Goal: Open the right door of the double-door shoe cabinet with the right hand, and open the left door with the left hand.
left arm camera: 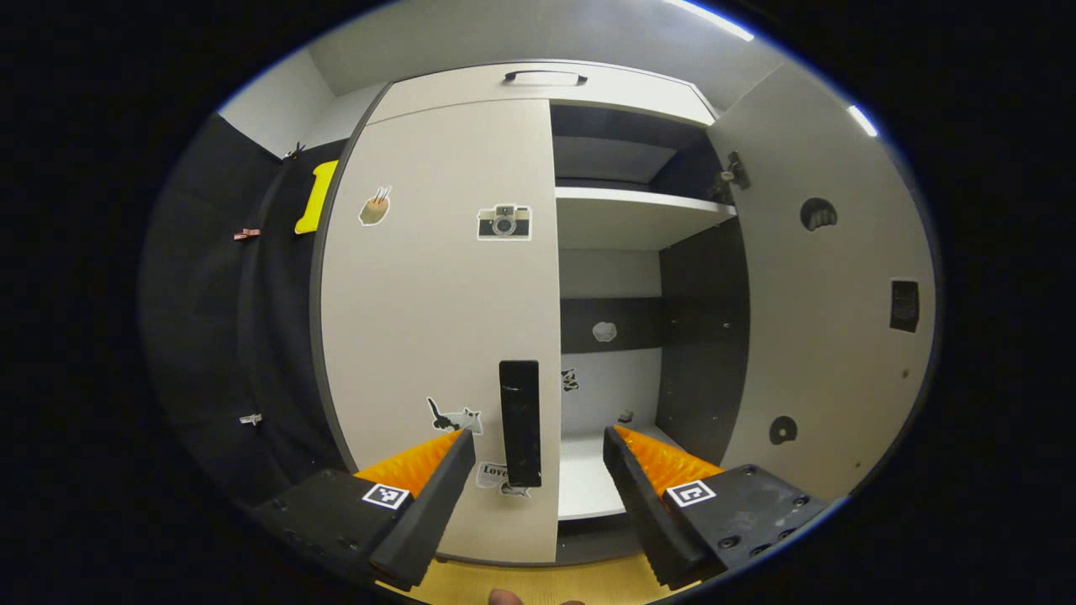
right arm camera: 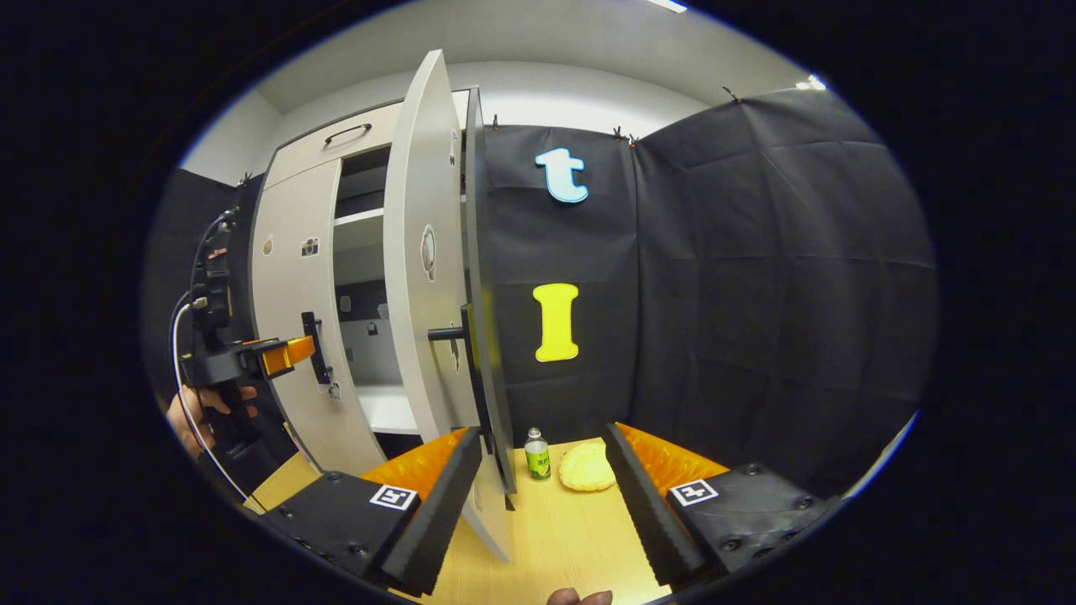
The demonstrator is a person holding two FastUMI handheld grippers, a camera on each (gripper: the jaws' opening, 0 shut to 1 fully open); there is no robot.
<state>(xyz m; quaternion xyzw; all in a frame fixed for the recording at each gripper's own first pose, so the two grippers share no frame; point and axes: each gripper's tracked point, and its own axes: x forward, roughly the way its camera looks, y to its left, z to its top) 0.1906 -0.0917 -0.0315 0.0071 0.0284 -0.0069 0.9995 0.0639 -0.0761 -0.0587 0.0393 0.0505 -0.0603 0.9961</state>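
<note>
Fingers (left arm camera: 437,479) face left door handle (left arm camera: 520,423).

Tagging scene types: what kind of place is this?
Likely a staged data-collection booth, not a home: black cloth walls, a pale double-door cabinet with its right door open, standing on a wooden tabletop.

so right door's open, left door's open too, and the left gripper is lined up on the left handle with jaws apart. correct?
Not quite: the left door is closed, as the left gripper view shows. The rest holds: the right door is swung open, and the left gripper faces the left handle with jaws apart.
</note>
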